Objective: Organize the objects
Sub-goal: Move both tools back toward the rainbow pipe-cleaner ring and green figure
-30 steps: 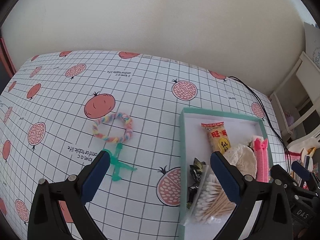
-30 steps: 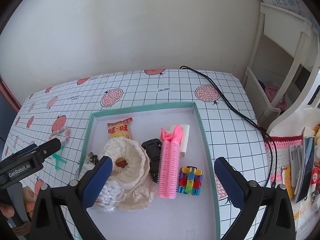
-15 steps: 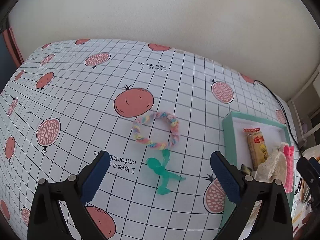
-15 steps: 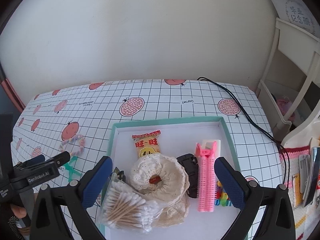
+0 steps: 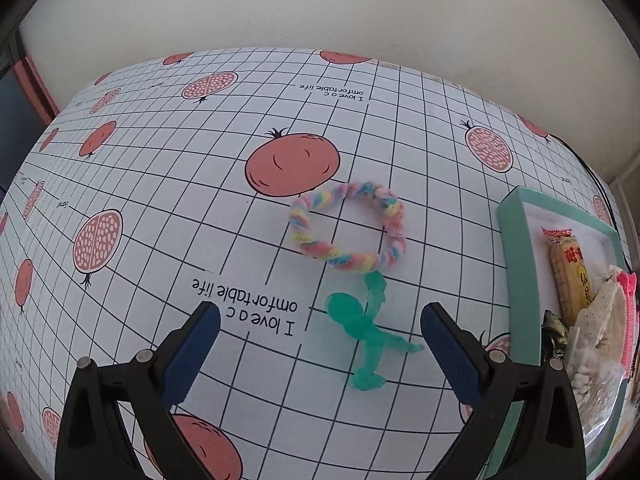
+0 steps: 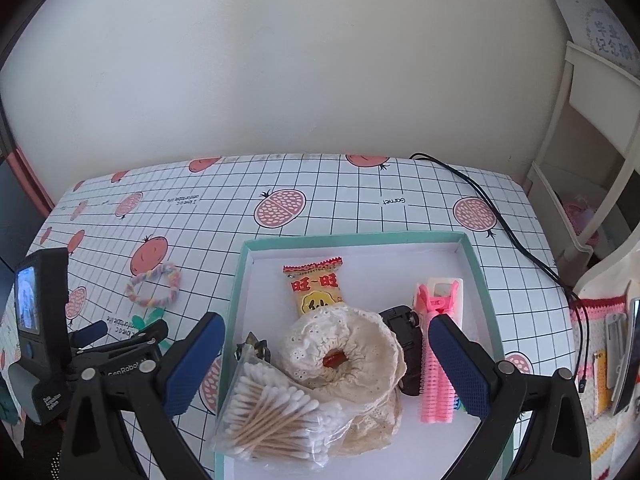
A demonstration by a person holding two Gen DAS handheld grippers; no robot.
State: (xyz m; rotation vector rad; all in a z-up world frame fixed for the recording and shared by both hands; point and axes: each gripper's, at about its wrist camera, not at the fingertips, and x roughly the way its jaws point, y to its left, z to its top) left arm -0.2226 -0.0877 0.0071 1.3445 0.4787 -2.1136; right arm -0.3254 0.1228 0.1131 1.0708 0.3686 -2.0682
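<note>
Both claws gape: left claw [image 5: 320, 340] over green figure [image 5: 366, 336].

Pastel-rainbow braided ring [image 5: 347, 227], translucent green figure [image 5: 366, 334], white black-gridded bench cloth [image 5: 160, 208] with pink pomegranates, teal-rimmed white tray [image 6: 236, 288], yellow-red snack packet [image 6: 316, 290], cream lace scrunchie [image 6: 344, 350], pink roller [image 6: 436, 368].

Wall [image 6: 300, 60]: plain off-white, evenly lit, closing the far side. Table [image 6: 340, 184]: covered by a white grid-lined cloth printed with pomegranates and small lettering. Black cable [image 6: 516, 236]: trailed across the far right corner. White shelving unit [image 6: 592, 128]: stood at the right. Dark red-edged frame [image 5: 38, 80]: seen at the left.
</note>
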